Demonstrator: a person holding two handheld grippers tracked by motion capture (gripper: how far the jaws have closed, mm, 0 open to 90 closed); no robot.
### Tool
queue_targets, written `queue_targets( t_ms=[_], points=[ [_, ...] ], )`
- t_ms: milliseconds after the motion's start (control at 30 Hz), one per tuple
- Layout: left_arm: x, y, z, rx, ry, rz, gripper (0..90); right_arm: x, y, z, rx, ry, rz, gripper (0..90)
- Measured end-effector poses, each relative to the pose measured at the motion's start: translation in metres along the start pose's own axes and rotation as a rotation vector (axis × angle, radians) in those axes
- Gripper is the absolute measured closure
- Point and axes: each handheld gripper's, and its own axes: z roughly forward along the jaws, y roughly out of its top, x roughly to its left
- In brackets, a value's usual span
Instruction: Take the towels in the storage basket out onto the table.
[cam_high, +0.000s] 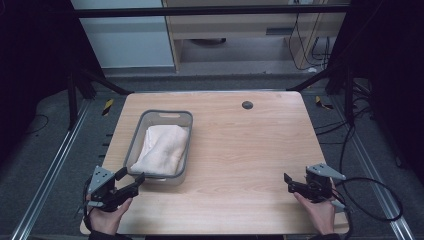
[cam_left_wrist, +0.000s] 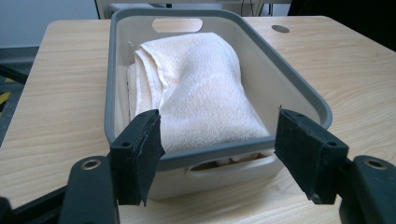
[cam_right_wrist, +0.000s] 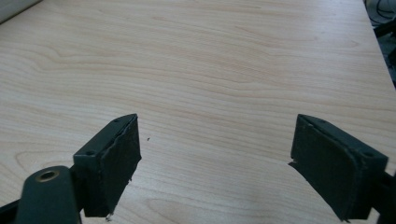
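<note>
Here, the folded cream terry towel (cam_left_wrist: 196, 88) lies inside the grey rectangular plastic basket (cam_left_wrist: 110, 84) on the left half of the light wooden counter (cam_high: 250, 150). The left gripper (cam_left_wrist: 219, 149) hovers released, apparently just short of the basket's near rim. The right gripper (cam_right_wrist: 215, 163) hangs released over bare wood.

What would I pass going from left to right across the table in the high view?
Left gripper → grey bin holding a folded white towel → small dark round hole in the wooden table → right gripper.
</note>
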Motion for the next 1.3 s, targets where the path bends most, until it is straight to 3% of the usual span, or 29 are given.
queue_targets(
  t_ms=[133,433,900,1100,1300],
  points=[
    [0.002,0.009,0.001,-0.003,-0.007,-0.007,31.2,0.006,-0.002,0.003,0.003,-0.001,-0.039,16.9],
    [0.001,0.029,0.008,0.004,-0.003,0.027,31.1,0.006,-0.003,0.002,-0.007,-0.019,-0.039,18.0],
    [0.002,0.058,0.024,0.028,-0.045,0.043,31.6,0.005,-0.004,0.002,0.002,-0.027,-0.049,17.1],
    [0.003,0.066,0.033,0.053,-0.045,0.047,31.7,0.005,-0.004,0.002,0.004,-0.026,-0.046,16.8],
    [0.002,0.074,0.046,0.115,-0.041,0.078,32.3,0.005,-0.004,0.003,0.011,-0.024,-0.05,16.4]
  ],
)
